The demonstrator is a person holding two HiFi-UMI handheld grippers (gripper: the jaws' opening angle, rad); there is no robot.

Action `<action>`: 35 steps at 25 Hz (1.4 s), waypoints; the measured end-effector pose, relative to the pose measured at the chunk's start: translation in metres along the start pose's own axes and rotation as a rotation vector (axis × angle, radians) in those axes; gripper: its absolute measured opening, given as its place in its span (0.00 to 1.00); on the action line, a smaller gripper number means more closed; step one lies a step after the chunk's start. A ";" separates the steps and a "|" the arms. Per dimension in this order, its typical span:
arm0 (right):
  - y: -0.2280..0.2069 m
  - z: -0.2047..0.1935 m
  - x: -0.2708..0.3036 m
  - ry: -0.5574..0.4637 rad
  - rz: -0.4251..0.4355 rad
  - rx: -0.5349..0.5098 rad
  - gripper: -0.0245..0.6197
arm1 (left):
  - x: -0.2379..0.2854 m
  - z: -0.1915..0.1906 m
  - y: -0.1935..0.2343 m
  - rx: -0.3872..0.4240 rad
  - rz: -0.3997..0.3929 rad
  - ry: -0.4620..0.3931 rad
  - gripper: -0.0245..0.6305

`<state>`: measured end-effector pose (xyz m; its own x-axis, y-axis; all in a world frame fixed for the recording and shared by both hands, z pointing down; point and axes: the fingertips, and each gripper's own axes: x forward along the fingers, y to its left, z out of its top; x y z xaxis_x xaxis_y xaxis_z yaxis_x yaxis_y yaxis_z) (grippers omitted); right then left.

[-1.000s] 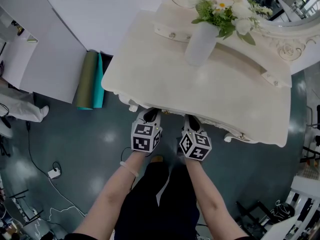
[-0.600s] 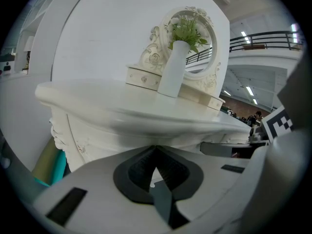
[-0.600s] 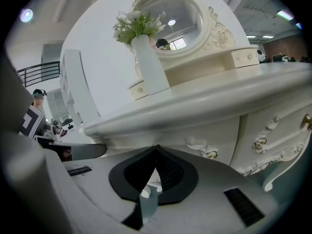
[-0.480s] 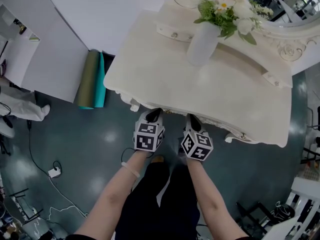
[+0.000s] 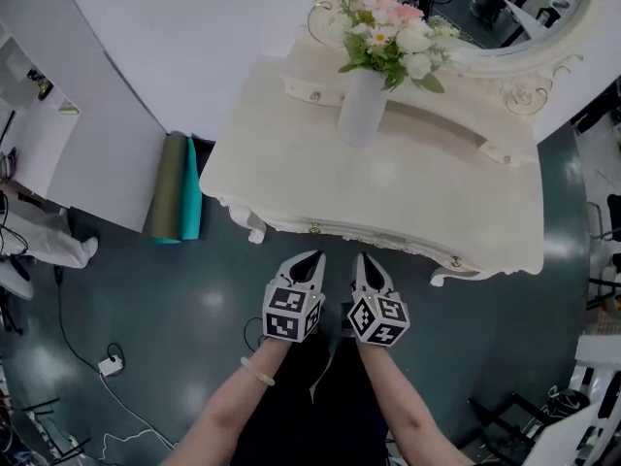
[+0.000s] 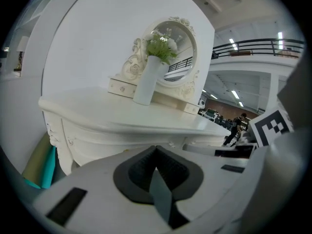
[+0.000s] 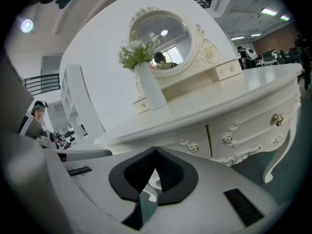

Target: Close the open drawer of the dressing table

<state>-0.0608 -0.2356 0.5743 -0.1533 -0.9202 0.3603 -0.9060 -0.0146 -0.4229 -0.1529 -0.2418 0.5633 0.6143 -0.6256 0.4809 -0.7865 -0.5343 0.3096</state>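
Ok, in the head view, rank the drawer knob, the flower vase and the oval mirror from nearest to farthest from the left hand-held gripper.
1. Drawer knob: on the dressing table front, just ahead of the left hand-held gripper.
2. Flower vase: mid-tabletop, slightly right.
3. Oval mirror: at the back, far right.

I've pulled my left tool and right tool back from the counter front; both now sit clear of it.
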 end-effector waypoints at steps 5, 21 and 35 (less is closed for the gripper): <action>0.009 0.035 -0.036 -0.084 0.035 0.014 0.05 | -0.020 0.018 -0.049 0.062 -0.079 -0.055 0.06; 0.024 0.130 -0.147 -0.316 0.085 0.021 0.05 | -0.066 0.074 -0.146 0.092 -0.250 -0.192 0.06; 0.037 0.119 -0.185 -0.347 0.073 0.002 0.06 | -0.080 0.072 -0.179 0.174 -0.311 -0.218 0.06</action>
<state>-0.0192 -0.1120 0.3929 -0.0738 -0.9970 0.0250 -0.8969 0.0554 -0.4387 -0.0567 -0.1374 0.4103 0.8347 -0.5150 0.1952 -0.5504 -0.7931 0.2608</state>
